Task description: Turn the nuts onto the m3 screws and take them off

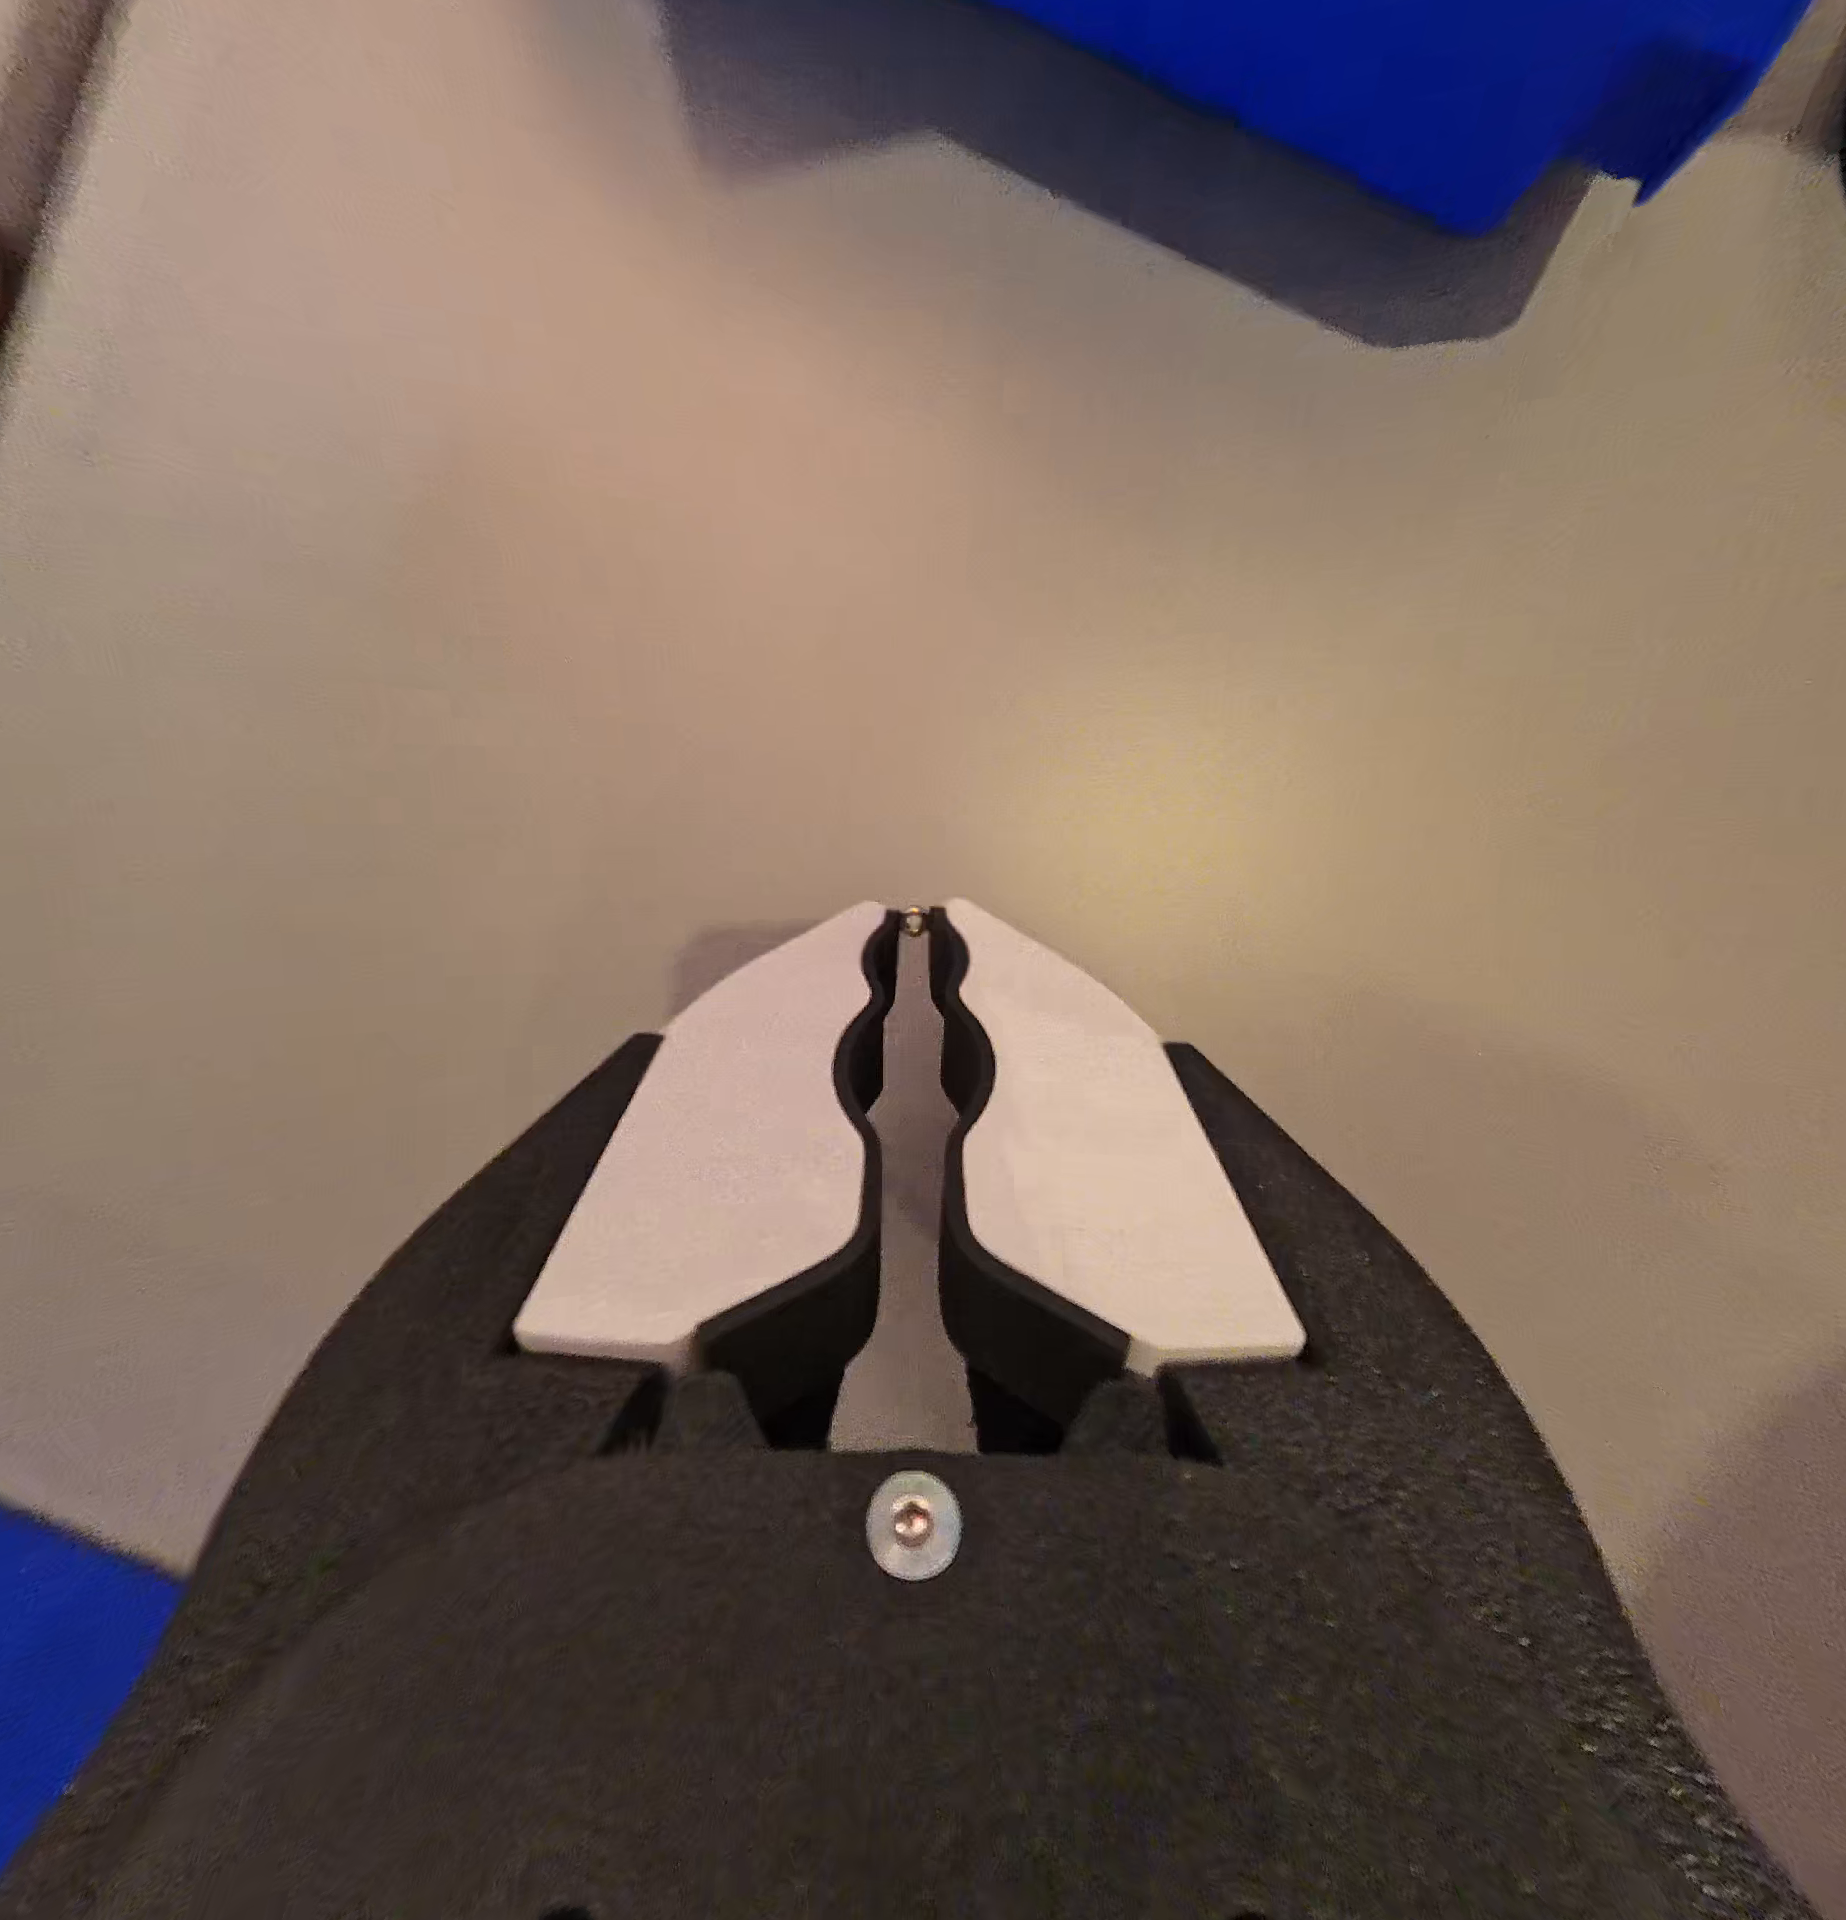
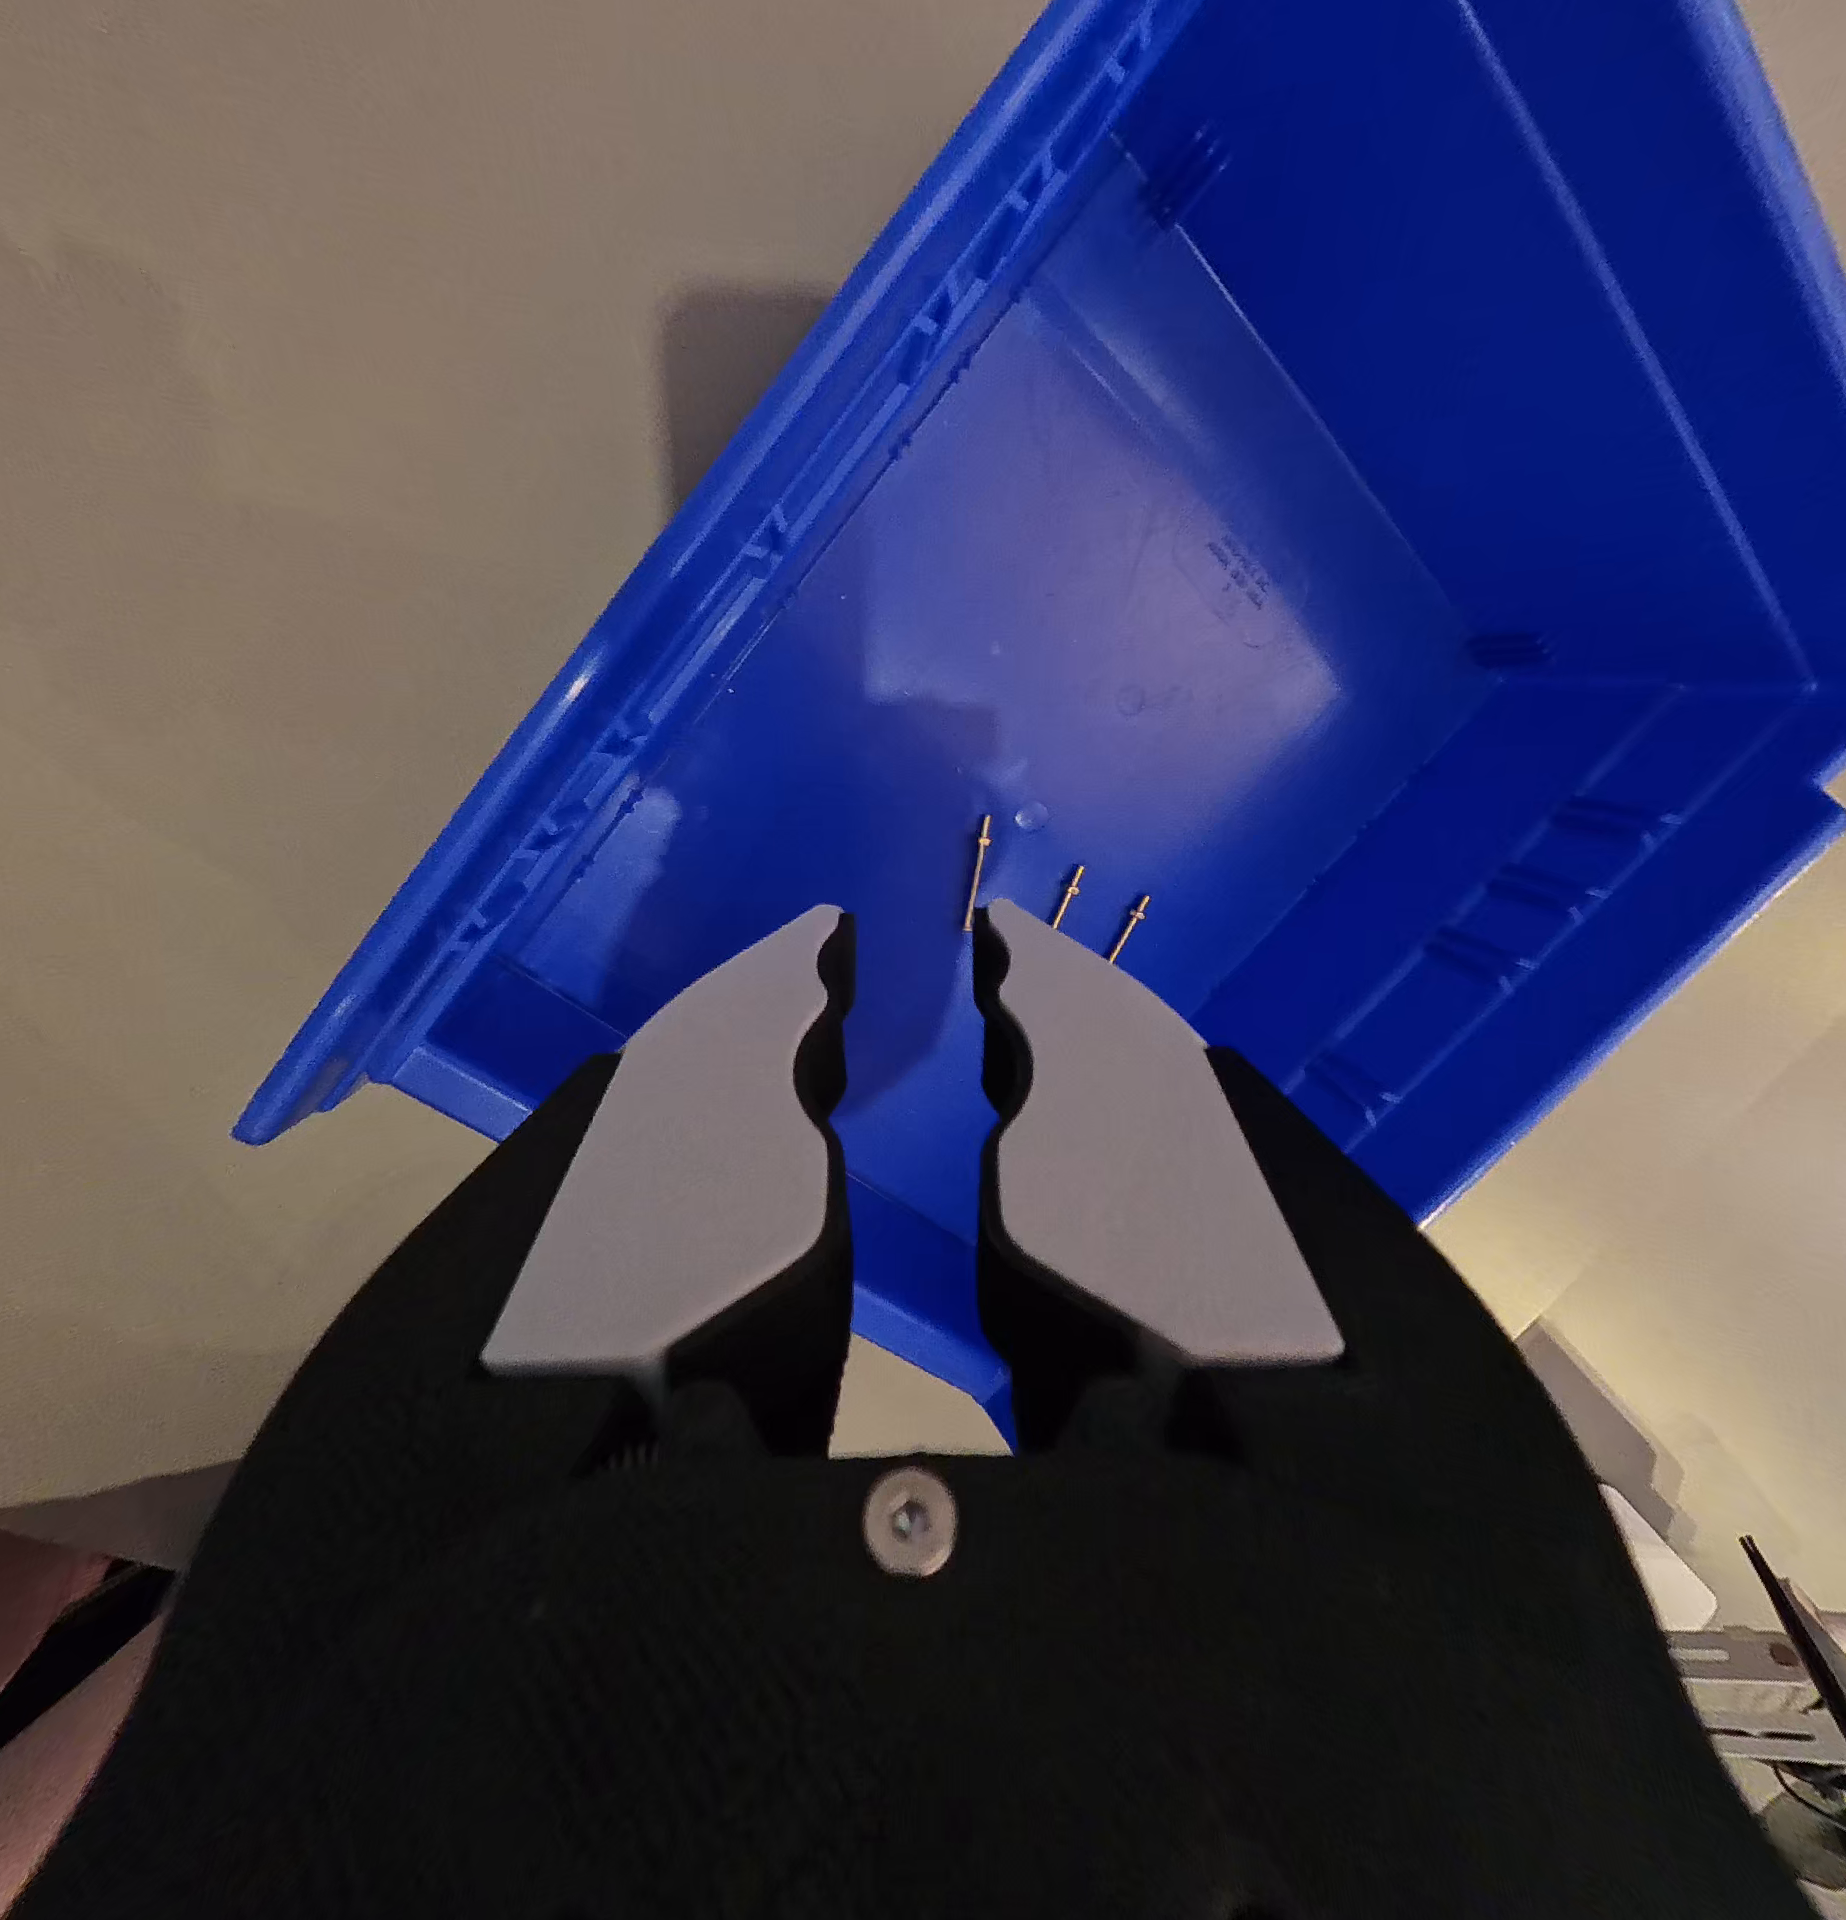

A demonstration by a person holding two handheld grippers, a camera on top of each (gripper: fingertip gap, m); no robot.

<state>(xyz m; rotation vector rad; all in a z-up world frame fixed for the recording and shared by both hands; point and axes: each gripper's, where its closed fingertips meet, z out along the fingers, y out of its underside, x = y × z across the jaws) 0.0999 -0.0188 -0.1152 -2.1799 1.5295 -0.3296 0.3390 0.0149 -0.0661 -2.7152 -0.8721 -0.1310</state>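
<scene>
The right gripper (image 2: pixel 911 925) hangs over the blue bin (image 2: pixel 1521 436) w/ its fingers apart and nothing between them. Three thin gold screws (image 2: pixel 1064 896) lie on the bin floor in a row, each w/ a little bump partway along that could be a nut, too small to be sure. The nearest screw (image 2: pixel 976 871) sits just past the right-hand fingertip (image 2: pixel 992 920), so it's off to the right of the gap, not in the middle. Its long side runs mostly straight ahead, along the fingers, not across them. So I think the right gripper needs to slide right a bit, maybe turn, before it can pinch. The left gripper (image 1: pixel 915 916) is over the bare tan table (image 1: pixel 483 623), away from the bin, so the right one is way nearer. Its fingers are pinched nearly together on a tiny shiny bit (image 1: pixel 915 921), prob. a nut, can't tell for sure
</scene>
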